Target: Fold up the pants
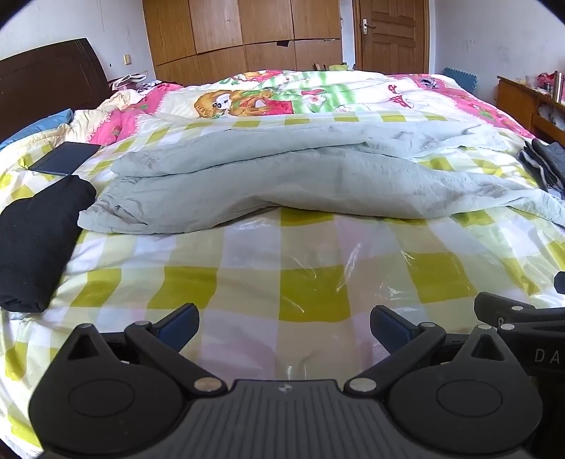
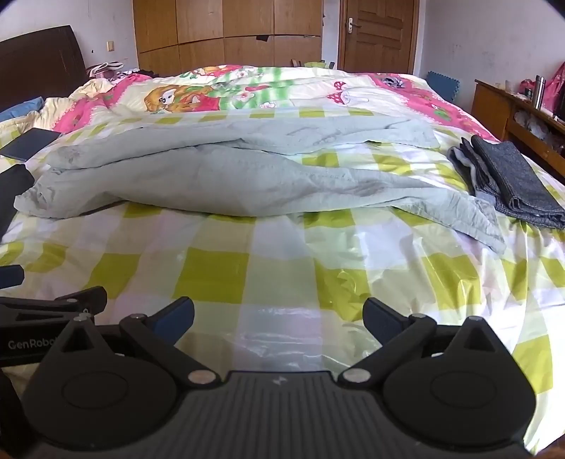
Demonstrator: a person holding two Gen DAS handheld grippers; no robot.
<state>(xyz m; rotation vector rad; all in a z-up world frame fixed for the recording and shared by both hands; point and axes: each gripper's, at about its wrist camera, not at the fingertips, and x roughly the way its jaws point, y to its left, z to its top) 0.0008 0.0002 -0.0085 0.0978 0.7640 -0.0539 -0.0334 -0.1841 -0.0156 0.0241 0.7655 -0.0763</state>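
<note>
Pale-green pants (image 1: 282, 176): one; left tongs (image 1: 284, 326), right tongs (image 2: 279, 317) agape.

Both wrist cameras sit low over the near edge of the bed, looking forward along spread fingers across the checked plastic sheet (image 1: 310, 293) toward the wardrobe (image 1: 243, 31) and door (image 2: 376, 33). The left view sits just beside the right (each catches the other's gripper at its edge). Both share the pale green pants (image 1: 282, 176) (image 2: 226, 176) mid-bed.
</note>
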